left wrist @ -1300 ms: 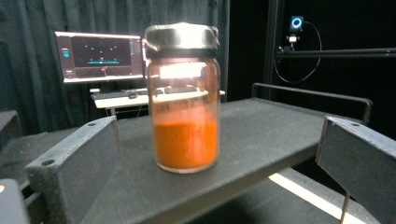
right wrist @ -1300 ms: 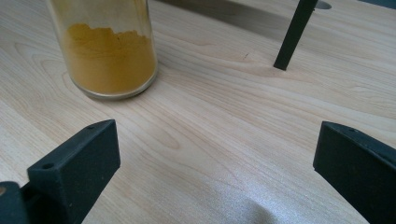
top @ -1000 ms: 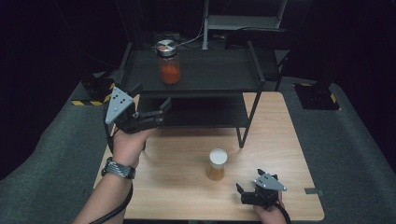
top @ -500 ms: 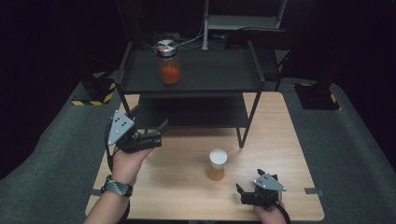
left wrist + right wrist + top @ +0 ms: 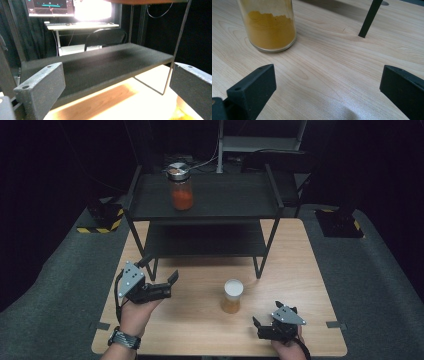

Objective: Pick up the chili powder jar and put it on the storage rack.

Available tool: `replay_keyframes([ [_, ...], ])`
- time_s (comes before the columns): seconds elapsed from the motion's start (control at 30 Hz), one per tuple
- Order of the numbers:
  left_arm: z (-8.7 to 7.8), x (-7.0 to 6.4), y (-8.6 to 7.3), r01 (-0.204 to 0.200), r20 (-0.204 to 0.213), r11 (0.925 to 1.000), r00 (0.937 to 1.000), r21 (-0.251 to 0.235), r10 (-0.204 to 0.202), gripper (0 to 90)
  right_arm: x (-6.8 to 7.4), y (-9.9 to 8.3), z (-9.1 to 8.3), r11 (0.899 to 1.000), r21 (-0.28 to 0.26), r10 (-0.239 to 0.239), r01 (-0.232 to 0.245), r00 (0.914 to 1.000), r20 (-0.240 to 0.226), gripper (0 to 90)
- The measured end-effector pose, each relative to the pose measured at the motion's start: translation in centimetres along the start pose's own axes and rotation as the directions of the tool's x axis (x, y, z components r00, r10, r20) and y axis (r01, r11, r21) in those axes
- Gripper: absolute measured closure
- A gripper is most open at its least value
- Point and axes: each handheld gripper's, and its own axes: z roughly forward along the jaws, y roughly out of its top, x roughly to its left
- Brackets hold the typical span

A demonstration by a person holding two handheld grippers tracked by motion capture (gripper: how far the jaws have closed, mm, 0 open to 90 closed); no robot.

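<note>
A glass jar of red-orange stuff (image 5: 180, 187) with a metal lid stands on the top shelf of a black two-shelf rack (image 5: 225, 200). On the wooden table (image 5: 305, 270) in front of the rack stands a white-lidded jar of yellow powder (image 5: 232, 296). My left gripper (image 5: 161, 269) is open and empty, low over the table by the rack's front left leg, facing the lower shelf (image 5: 100, 65). My right gripper (image 5: 267, 314) rests open near the front edge, right of the yellow jar (image 5: 270, 25), which stands just beyond its left jaw.
The rack's front right leg (image 5: 369, 18) stands on the table behind and right of the yellow jar. Dark grey floor surrounds the table. A desk with a lit monitor (image 5: 92, 10) and a chair (image 5: 105, 37) show far behind the rack.
My left gripper has come down and back from the rack's left side towards the table's front left, staying open. The right gripper and both jars have not moved.
</note>
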Motion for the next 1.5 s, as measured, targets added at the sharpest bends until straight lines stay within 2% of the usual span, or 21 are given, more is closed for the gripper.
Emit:
replay_keyframes([
  [0.37,-1.0,0.1,-3.2,0.016,0.008,0.9978,0.9998,0.064,-0.017,0.4,0.1,0.0,0.0,1.000,0.002,-0.006,0.006,1.0000,0.005,0.0],
  [0.63,-1.5,0.2,-6.1,0.059,0.003,0.9914,0.9982,0.117,-0.060,0.4,0.2,0.1,0.0,1.000,0.004,-0.012,0.012,0.9999,0.008,0.0],
  [0.73,-1.6,0.2,-6.8,0.064,-0.003,0.9893,0.9979,0.131,-0.064,0.4,0.3,0.1,0.0,1.000,0.006,-0.017,0.017,0.9998,0.008,0.0],
  [0.87,-1.8,0.5,-7.8,0.082,-0.013,0.9834,0.9966,0.162,-0.081,0.4,0.4,0.2,0.1,1.000,0.009,-0.020,0.020,0.9997,0.010,0.0],
  [1.03,-1.9,0.6,-8.8,0.087,-0.025,0.9782,0.9962,0.189,-0.083,0.4,0.5,0.2,0.1,1.000,0.012,-0.026,0.026,0.9996,0.013,0.0],
  [1.23,-2.0,0.4,-9.6,0.071,-0.037,0.9721,0.9973,0.224,-0.064,0.4,0.6,0.2,0.1,0.999,0.013,-0.035,0.035,0.9992,0.018,0.0],
  [1.5,-2.0,0.5,-10.0,0.052,-0.020,0.9639,0.9986,0.261,-0.048,0.4,1.0,0.4,0.2,0.999,0.022,-0.046,0.046,0.9985,0.028,0.0],
])
